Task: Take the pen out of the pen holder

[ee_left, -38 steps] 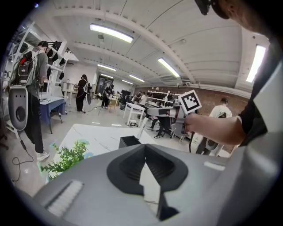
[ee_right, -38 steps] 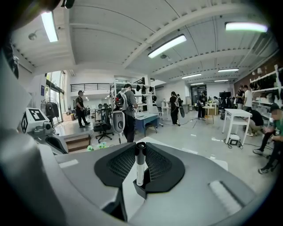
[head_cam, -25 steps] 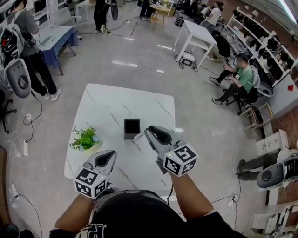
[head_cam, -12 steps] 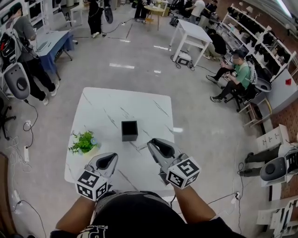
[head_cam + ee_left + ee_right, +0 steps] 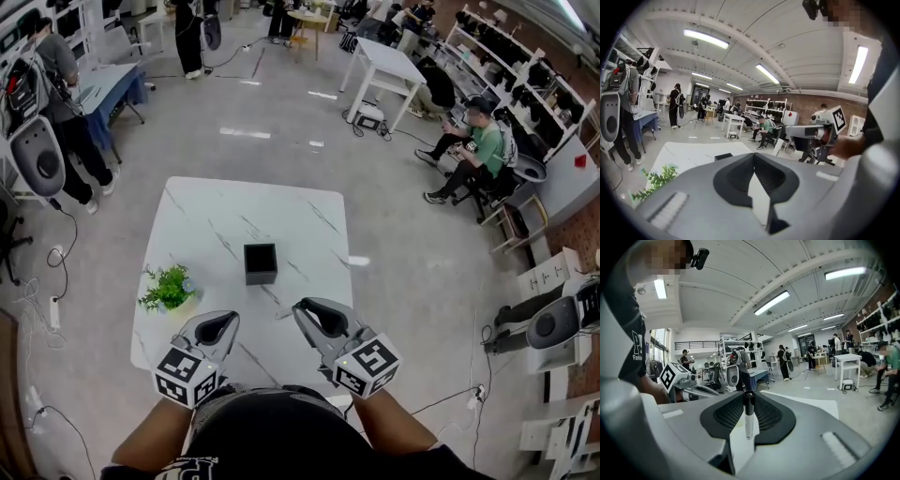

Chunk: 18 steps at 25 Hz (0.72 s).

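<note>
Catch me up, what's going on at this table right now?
A person works over a white table with a gripper in each hand. The right gripper is shut on a pen, over the near side of the table. The black pen holder stands apart from it at the table's middle, so the pen is already out. The left gripper is shut and empty. A small potted plant sits at the table's left.

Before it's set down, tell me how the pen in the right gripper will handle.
The pen looks thin, stiff and probably light. Its round, smooth barrel could slip in the right gripper and would likely roll on the glossy table.
</note>
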Tool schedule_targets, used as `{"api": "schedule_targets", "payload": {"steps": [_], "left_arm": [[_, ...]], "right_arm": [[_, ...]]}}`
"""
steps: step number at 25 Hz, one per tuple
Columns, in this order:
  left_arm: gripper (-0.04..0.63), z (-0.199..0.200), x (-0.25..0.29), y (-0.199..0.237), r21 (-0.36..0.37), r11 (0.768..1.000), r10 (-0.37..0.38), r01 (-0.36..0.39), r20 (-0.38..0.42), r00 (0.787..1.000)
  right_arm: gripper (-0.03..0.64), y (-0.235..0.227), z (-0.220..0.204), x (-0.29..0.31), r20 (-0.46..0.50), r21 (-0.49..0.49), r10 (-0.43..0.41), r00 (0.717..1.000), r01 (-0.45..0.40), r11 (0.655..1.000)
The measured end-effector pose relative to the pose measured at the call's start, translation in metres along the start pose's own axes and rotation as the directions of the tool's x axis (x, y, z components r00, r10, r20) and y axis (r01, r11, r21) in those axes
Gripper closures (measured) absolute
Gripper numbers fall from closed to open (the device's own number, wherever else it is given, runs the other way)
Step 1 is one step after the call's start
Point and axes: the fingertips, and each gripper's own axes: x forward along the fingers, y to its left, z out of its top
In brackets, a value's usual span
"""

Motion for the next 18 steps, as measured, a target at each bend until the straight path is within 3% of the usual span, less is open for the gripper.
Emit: {"api": "schedule_targets", "payload": {"steps": [18], "left_arm": [[0.538, 0.001, 0.000, -0.003, 0.002, 1.000, 0.002, -0.002, 0.008, 1.000]], "right_arm": [[0.552, 0.006, -0.034, 0.003, -0.043, 0.040, 0.005, 0.999, -0.003, 0.999]]}}
